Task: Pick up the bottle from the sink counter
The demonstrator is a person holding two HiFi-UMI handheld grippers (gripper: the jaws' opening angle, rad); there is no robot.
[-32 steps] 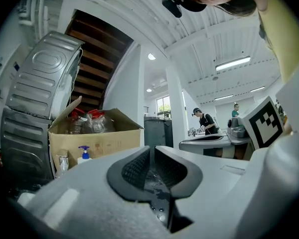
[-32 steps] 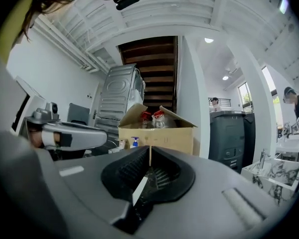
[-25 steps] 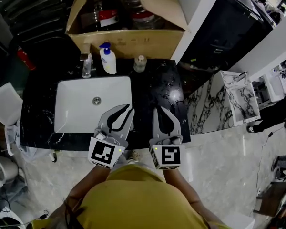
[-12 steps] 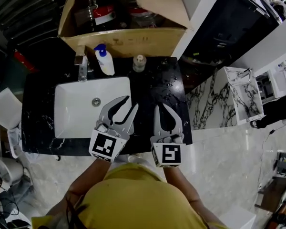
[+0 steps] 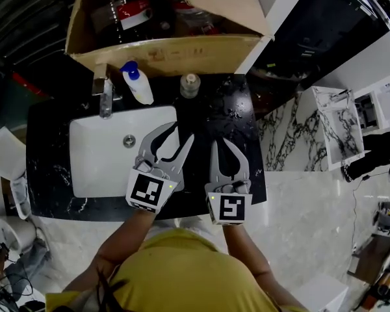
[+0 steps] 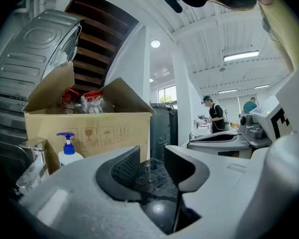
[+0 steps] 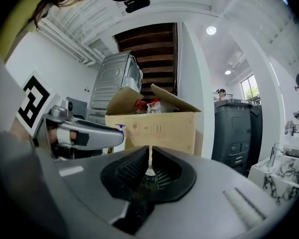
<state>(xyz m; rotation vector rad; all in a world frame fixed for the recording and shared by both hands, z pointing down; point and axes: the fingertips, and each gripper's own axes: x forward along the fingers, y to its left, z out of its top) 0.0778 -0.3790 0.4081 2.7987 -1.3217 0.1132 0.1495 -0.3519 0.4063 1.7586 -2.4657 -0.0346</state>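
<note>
A small clear bottle [image 5: 190, 85] with a round cap stands on the black marble counter [image 5: 214, 109] behind the basin's right corner. A white pump bottle [image 5: 138, 83] with a blue head stands to its left, next to the tap; it also shows in the left gripper view as the pump bottle [image 6: 69, 152]. My left gripper [image 5: 182, 130] hovers over the basin's right rim, open, its jaws having just been opening, with nothing between them. My right gripper [image 5: 220, 142] is beside it over the counter, its tips together and empty. Both point at the back wall, short of the bottles.
A white basin [image 5: 91, 168] is set in the counter, with a chrome tap [image 5: 104, 95] at its back left. An open cardboard box [image 5: 162, 54] with several packed items overhangs the back of the counter. A marble ledge [image 5: 338, 122] lies to the right.
Both grippers have moved forward over the counter toward the bottles. The left gripper's jaws have spread from nearly closed to clearly apart. The right gripper's jaws stay together.
</note>
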